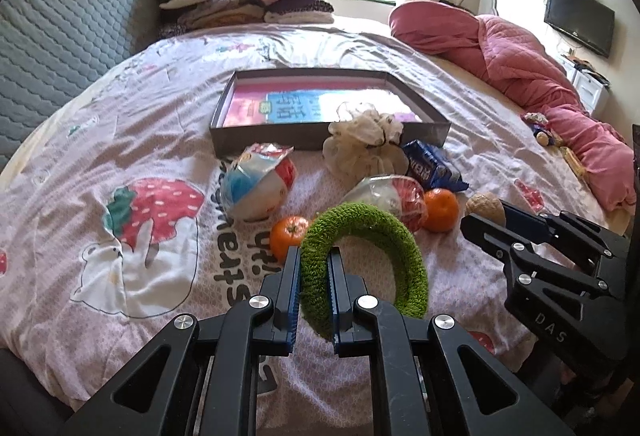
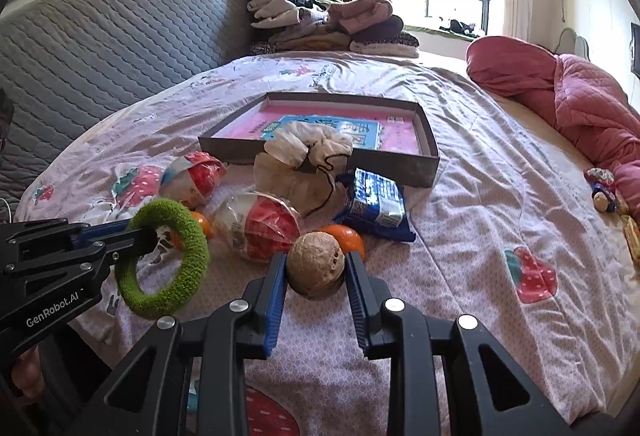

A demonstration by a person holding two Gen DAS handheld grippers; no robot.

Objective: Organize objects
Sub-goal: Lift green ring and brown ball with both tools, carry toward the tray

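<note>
1. Nearest the left wrist camera, the left claw (image 1: 314, 256) is clamped on one side of a fuzzy green ring (image 1: 362, 256); its jaws pinch only the ring's left arc, and the rest hangs free above the bed (image 1: 80, 164). A soft, springy ring held on one arc could twist or slide out if swung quickly.

2. Seen from the right wrist view, the right claw (image 2: 316, 268) grips a brown walnut-like ball (image 2: 316, 270) between its blue pads. The ball is round and hard-looking, touched at two small spots, so it could squirt out and roll down the sloping bedding.

3. Both held things sit low over the pile, near the front of the bed. Just beyond lie two oranges (image 1: 440, 210), two wrapped red-and-white packages (image 1: 258, 184), a blue snack packet (image 1: 434, 166) and a cream mesh puff (image 1: 362, 144).

4. My guess is that everything goes into the shallow dark box (image 1: 256, 144), which lies behind the pile, with the puff leaning against its front wall. Carrying either item forward at this height risks clipping the puff or the packages and pushing them about.

5. Oranges nudged by a claw would probably roll on the soft cover.

6. With the claws close side by side, reaching for the box together could make them knock one another; going one at a time seems safer.

7. The box wall is low, so a dropped ball may bounce or roll back out.
</note>
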